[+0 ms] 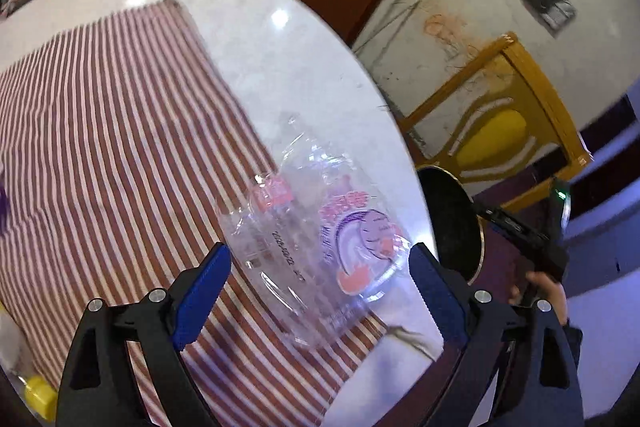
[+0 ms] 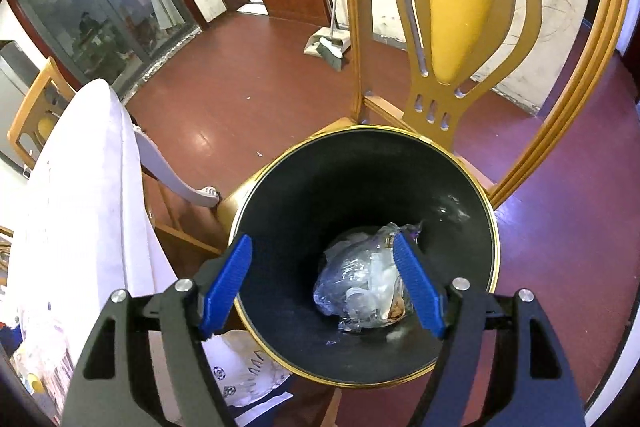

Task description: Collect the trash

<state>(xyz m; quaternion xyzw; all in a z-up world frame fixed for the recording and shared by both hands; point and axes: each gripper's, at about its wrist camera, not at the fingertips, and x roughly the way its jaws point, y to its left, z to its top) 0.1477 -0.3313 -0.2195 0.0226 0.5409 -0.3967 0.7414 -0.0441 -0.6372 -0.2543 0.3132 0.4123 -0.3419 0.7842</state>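
A clear plastic wrapper (image 1: 316,239) with pink and purple print lies on the white round table (image 1: 304,59), half on the red-striped cloth (image 1: 108,131), near the table's edge. My left gripper (image 1: 320,259) is open, its blue pads on either side of the wrapper, just above it. My right gripper (image 2: 322,255) is open and empty above the black gold-rimmed bin (image 2: 304,187). Crumpled clear plastic trash (image 2: 364,283) lies in the bin's bottom. The bin (image 1: 448,223) also shows past the table edge in the left wrist view.
A yellow wooden chair (image 2: 460,27) stands right behind the bin. The table edge (image 2: 100,163) is to the left of the bin. A yellow-capped item (image 1: 38,393) lies at the cloth's near left. A broom (image 2: 328,47) leans at the far wall.
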